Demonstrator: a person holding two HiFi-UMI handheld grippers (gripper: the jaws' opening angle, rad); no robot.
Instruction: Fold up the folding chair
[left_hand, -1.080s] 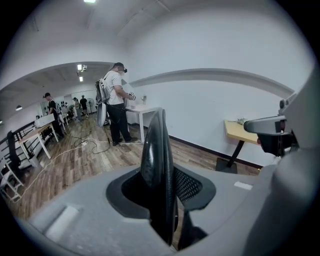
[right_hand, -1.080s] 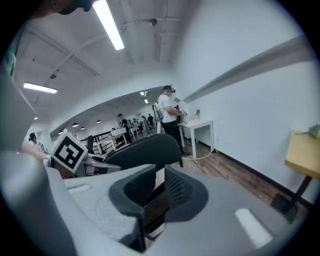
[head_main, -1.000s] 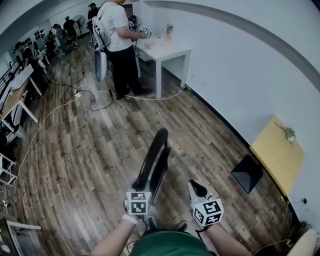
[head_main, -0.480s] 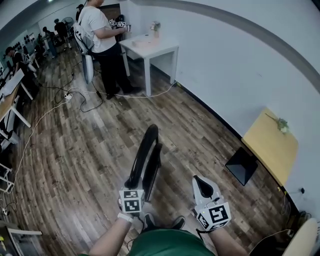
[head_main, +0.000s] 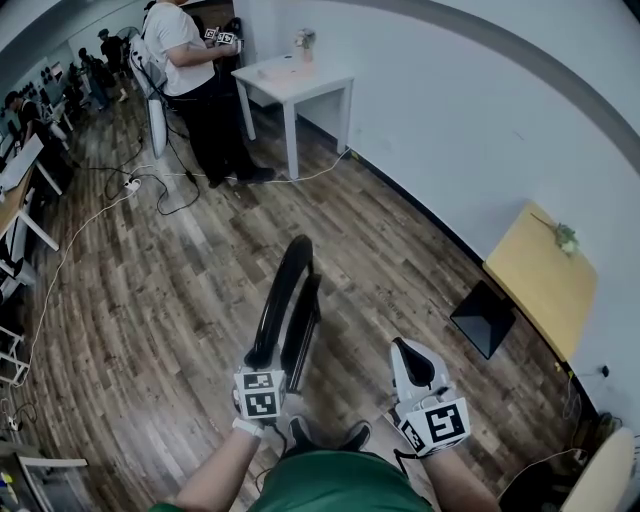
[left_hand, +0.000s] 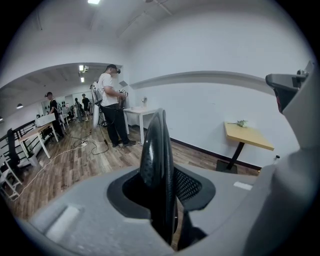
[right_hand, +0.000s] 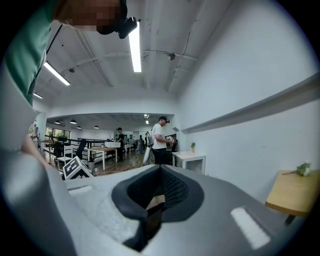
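The person wears a dark green fabric top (head_main: 330, 488). Its green cloth also fills the upper left corner of the right gripper view, and the forearms are bare. A pair of dark shoes (head_main: 300, 434) shows below the top.

The pale grey moulded-plastic left gripper (head_main: 262, 358) and the matching pale grey right gripper (head_main: 407, 352) share one build: a smooth rounded shell with a dark oval recess, and black pads (right_hand: 173, 190) with a fine mesh texture. A lighter rectangular strip (right_hand: 248, 227) is set into the shell. Each bears a white cube with black square markers – the left cube (head_main: 260, 392), the right cube (head_main: 437, 424).
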